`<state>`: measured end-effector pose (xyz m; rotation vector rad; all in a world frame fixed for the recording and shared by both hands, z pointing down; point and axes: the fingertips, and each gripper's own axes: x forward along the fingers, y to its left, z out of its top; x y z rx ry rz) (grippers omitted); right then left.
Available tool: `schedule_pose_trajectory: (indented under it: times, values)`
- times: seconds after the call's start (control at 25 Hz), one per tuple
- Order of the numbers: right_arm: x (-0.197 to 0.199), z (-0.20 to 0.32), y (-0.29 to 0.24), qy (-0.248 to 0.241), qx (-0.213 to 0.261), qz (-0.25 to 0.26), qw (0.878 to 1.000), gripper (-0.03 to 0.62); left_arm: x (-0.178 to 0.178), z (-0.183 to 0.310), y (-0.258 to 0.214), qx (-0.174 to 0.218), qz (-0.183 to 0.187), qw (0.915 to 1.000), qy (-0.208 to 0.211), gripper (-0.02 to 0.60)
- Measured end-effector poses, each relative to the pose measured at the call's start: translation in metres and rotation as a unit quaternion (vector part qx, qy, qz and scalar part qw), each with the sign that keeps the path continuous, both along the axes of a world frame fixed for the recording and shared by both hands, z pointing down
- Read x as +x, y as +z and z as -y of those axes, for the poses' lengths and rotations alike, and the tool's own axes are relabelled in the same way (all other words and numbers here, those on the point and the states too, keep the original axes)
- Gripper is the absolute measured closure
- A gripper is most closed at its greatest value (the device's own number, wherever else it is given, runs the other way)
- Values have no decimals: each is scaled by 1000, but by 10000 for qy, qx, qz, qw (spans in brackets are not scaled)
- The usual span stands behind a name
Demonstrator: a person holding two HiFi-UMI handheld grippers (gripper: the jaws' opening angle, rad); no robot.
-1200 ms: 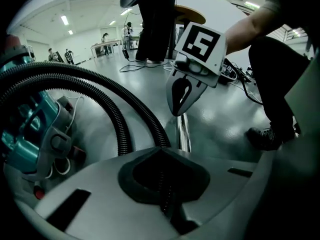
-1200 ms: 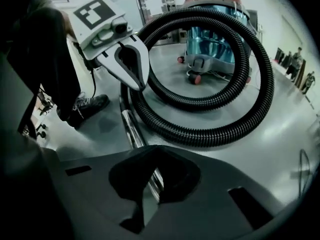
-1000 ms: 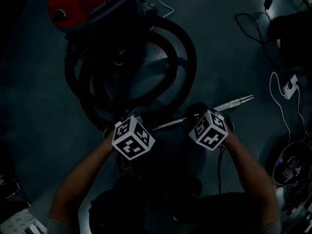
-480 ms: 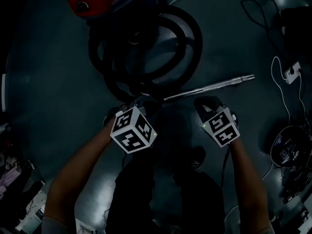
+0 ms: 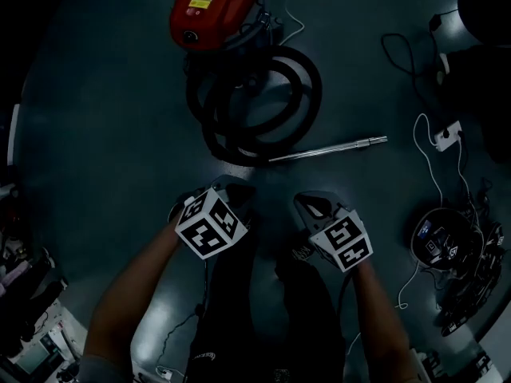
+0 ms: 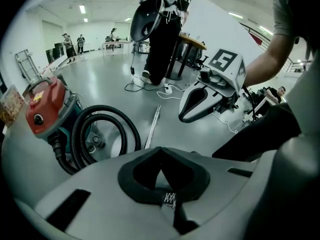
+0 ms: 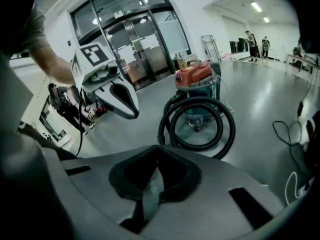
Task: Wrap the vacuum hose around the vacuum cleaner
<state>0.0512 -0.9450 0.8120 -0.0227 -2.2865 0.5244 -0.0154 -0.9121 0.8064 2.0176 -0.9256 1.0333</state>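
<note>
The red vacuum cleaner (image 5: pixel 211 10) stands on the grey floor at the top of the head view. Its black hose (image 5: pixel 255 102) lies in loops on the floor in front of it. A metal wand (image 5: pixel 327 148) lies flat beside the loops. My left gripper (image 5: pixel 230 190) and right gripper (image 5: pixel 307 204) hang side by side well above the floor, short of the wand, both shut and empty. The left gripper view has the vacuum (image 6: pixel 45 106), hose (image 6: pixel 100 129), wand (image 6: pixel 151 126) and the right gripper (image 6: pixel 210 91). In the right gripper view are the vacuum (image 7: pixel 197 84), the hose (image 7: pixel 200 124) and the left gripper (image 7: pixel 107 86).
White cables and a power strip (image 5: pixel 447 134) trail over the floor at the right, with a round device (image 5: pixel 437 242) below them. Clutter sits at the lower left edge (image 5: pixel 24 325). A person in black (image 6: pixel 162 34) stands by a table. Glass doors (image 7: pixel 135 34) lie behind the left gripper.
Both grippers have lifted up and back from the wand and the hose loops. The wand stays on the floor. The vacuum and hose now look smaller and farther off.
</note>
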Motion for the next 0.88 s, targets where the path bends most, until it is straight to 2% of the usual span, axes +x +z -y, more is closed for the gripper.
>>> schedule_pose_trajectory:
  times: [0.16,0.36,0.52,0.72,0.88]
  values:
    - [-5,-16,-93,319,34,265,9991,588,6,-21,-72,57,-204,9994,-272,574]
    - [6,-45,-166,-69,525,245,9983,588,23,-45,-162,405,-246,9987,-176,575]
    - [12,-55,-222,-186,659,514,9963,588,29,-57,-226,752,-316,9950,-583,574]
    - [1,-39,-291,-265,1185,1197,9854,588,23,-54,-289,1246,-261,9827,-1341,574]
    - [1,-25,-343,-83,1567,1782,9714,588,26,-56,-336,1671,-151,9701,-1755,575]
